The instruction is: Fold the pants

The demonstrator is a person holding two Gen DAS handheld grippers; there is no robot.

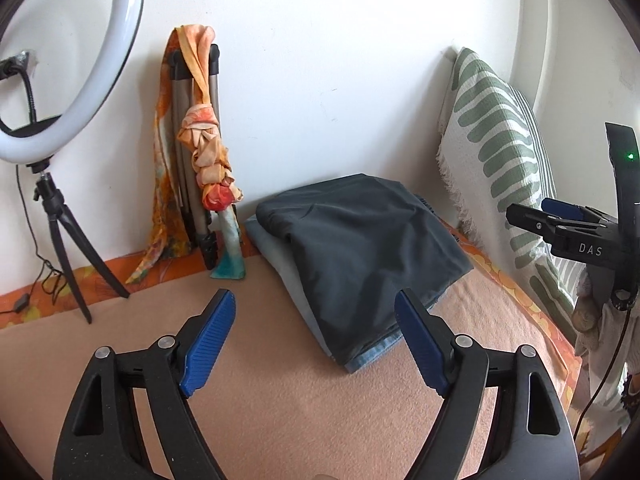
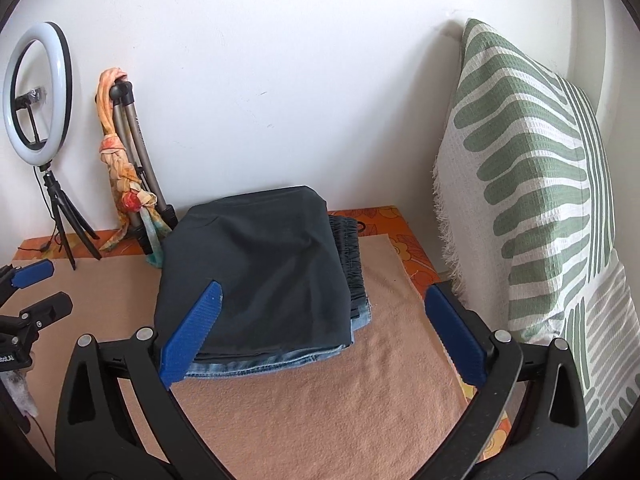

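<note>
Peach blanket (image 2: 320, 412) bears folded pants (image 2: 256, 276); both tools apart, right lettered "DAS".

Left gripper (image 1: 315, 338) — black plastic frame, triangular cut-outs, silver pivot screws, ribbed blue pads (image 1: 208, 342). Right gripper (image 2: 323, 334) — identical build; white "DAS" lettering, a green indicator light and a thin black cable on its body.

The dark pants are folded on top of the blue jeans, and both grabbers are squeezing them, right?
Not quite. The dark pants do lie folded on the blue jeans, but the left gripper and right gripper are both open and hold nothing. Both wrist views show this.
</note>
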